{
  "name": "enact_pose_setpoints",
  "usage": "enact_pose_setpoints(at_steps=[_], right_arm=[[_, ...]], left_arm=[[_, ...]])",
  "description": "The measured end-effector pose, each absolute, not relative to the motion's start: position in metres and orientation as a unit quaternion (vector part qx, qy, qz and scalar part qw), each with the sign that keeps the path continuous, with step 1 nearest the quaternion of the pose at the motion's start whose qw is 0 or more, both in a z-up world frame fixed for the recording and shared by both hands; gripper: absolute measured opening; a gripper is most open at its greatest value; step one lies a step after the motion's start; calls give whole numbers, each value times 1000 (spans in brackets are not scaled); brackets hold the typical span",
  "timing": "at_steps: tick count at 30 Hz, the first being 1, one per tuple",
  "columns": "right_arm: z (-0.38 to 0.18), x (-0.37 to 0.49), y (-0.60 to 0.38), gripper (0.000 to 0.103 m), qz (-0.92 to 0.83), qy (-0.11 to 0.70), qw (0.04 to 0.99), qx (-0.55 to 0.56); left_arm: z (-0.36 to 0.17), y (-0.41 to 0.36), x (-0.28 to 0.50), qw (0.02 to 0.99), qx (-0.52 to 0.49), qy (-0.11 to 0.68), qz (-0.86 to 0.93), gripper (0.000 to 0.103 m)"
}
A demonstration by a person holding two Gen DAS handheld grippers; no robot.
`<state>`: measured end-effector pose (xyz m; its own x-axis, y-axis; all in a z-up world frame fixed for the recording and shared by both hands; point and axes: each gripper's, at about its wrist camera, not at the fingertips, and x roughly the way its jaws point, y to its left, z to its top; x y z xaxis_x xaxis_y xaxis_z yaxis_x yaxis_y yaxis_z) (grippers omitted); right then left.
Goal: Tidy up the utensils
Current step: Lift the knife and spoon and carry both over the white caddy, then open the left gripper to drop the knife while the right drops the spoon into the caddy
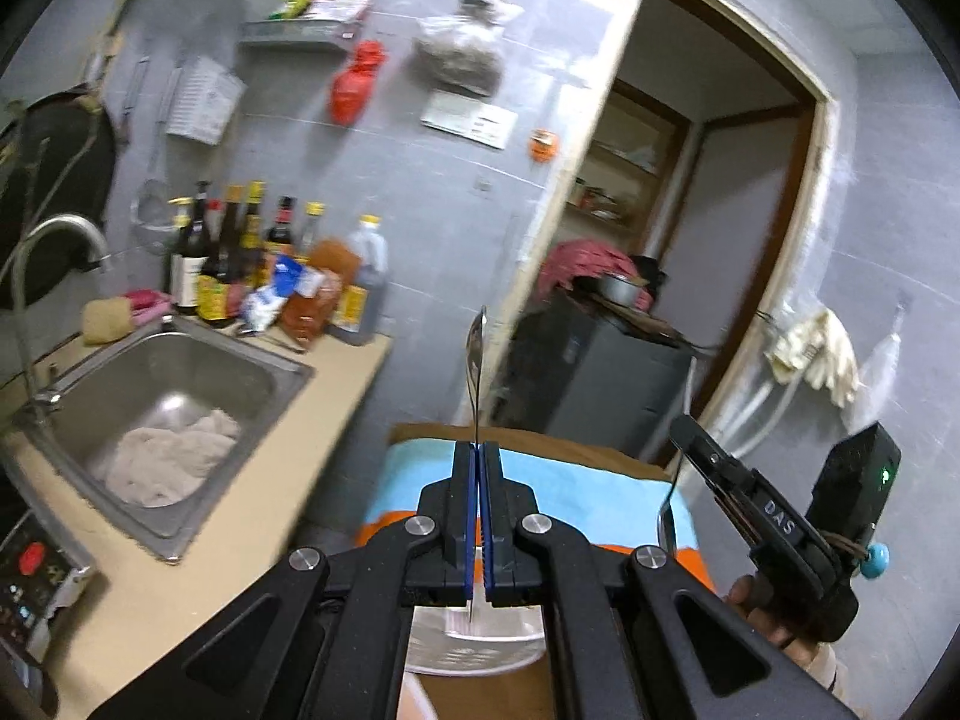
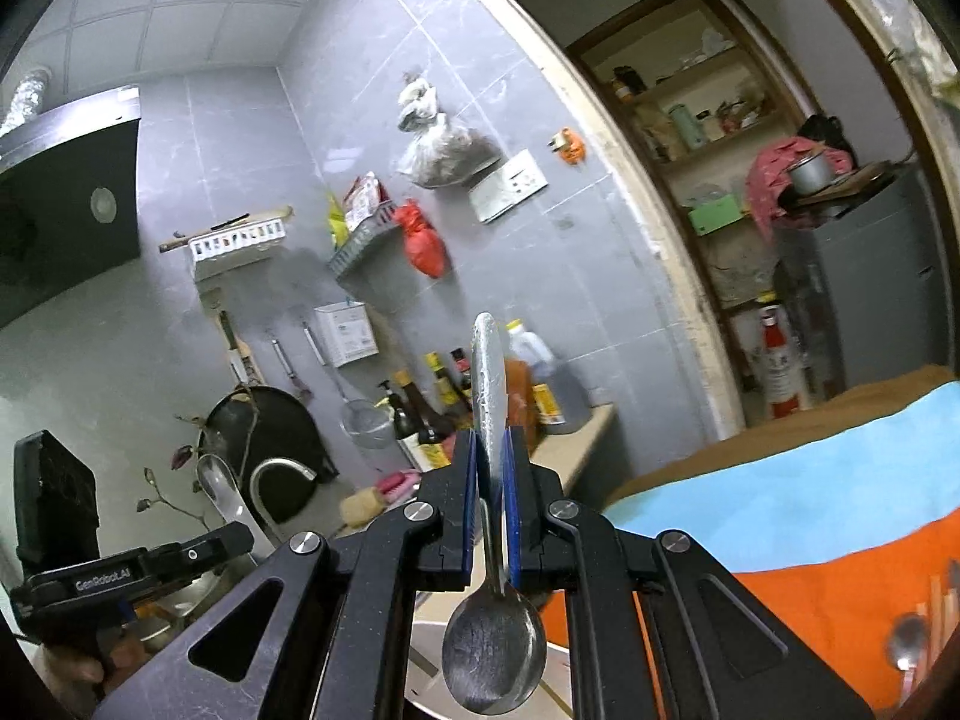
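Between the blue-padded fingers of the left gripper a thin silver metal utensil is pinched edge-on, jaws nearly closed on it, its upper end standing up past the fingertips. Spoon or otherwise cannot be told from this view alone. Below the jaws a white perforated plastic basket is seen, on a blue-and-orange cloth. A stainless steel sink lies to the left.

From the right wrist view, the right gripper is clamped on a shiny steel spoon, handle up, bowl hanging below the jaws over a white rim. More utensils lie on the orange cloth at lower right.

Judgement: both pieces are best lowered vertically until well inside the container, released one at a time, grip kept firm so the thin handles are not let swing.
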<state>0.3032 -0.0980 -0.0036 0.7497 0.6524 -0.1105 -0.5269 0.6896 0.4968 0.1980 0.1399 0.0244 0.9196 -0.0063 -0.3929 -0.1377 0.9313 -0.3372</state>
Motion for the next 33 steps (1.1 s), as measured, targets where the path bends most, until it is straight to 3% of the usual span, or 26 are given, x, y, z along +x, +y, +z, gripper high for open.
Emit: enact_pose_setpoints(at_steps=[13,33], right_arm=[[-63,317,-46,8,356,159,906,163],[-80,302,-56,9,338,188,918,86]], left_arm=[[-28,158,227,956,-169,230,62,2],[-61,148,237,936,-182,300,37,2]])
